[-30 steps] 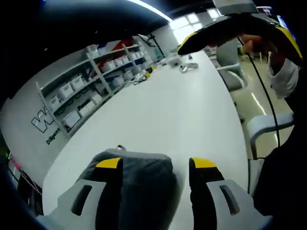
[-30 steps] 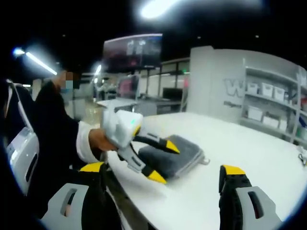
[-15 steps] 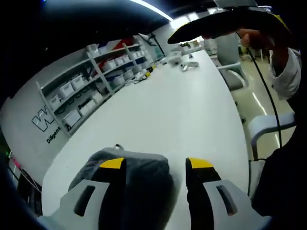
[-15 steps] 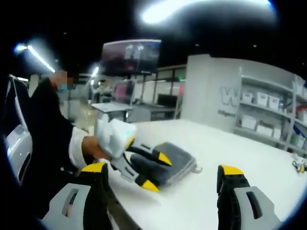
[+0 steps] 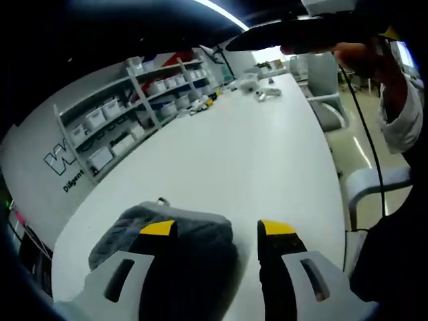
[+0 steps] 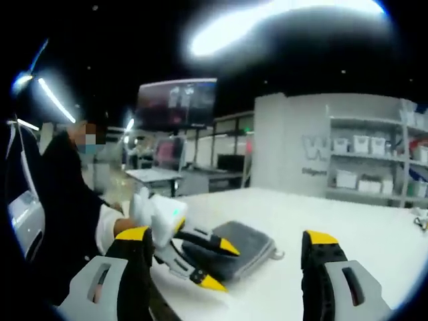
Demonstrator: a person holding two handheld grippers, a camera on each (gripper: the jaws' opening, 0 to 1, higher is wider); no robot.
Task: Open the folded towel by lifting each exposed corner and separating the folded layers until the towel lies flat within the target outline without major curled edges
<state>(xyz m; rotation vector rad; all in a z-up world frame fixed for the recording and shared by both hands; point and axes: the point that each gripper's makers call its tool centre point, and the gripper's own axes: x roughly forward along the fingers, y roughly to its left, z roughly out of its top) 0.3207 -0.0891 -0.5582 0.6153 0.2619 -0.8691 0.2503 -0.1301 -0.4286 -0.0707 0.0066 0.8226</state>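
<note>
Overhead strip lights (image 6: 267, 23) blow out to white glare at the top of the right gripper view, smeared by blur. Table (image 5: 254, 154) reads bright and evenly lit in the left gripper view. Fisheye bending curves shelving (image 5: 127, 120) at upper left.

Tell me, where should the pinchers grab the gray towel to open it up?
Probably a free corner of the top layer. The towel lies folded flat on the white table, with a small loop sticking out at its far corner. The left gripper already sits open over the near edge, so coming in low from that near side and pinching just the top layer looks best.
</note>
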